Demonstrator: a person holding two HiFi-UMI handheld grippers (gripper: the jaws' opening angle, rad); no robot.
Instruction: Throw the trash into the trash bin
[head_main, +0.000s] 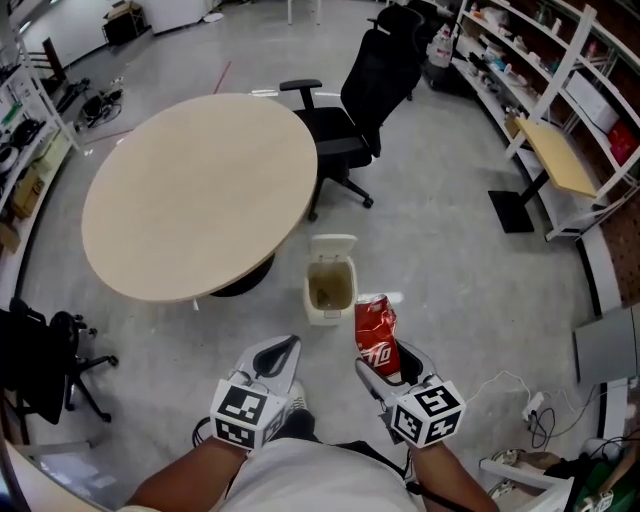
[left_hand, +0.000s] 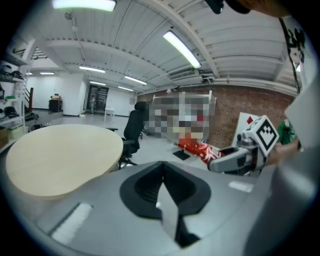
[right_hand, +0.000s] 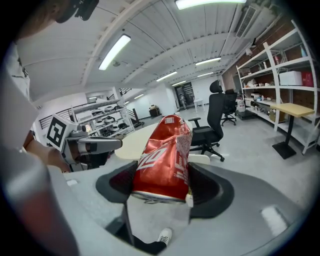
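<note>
The round worktop (head_main: 200, 190) stands at the left. Nearer the person, the left tool (head_main: 283, 352) has its jaws closed together on nothing. The bin (head_main: 312, 300), lid up, sits on the floor beside the worktop. Just short of it is the red bag (head_main: 376, 335), gripped upright between the wide-set jaws of the right tool (head_main: 388, 365).

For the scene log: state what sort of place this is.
Probably an office or lab workroom: a large round table, a black office chair, and open shelving stocked with supplies along the wall.
</note>
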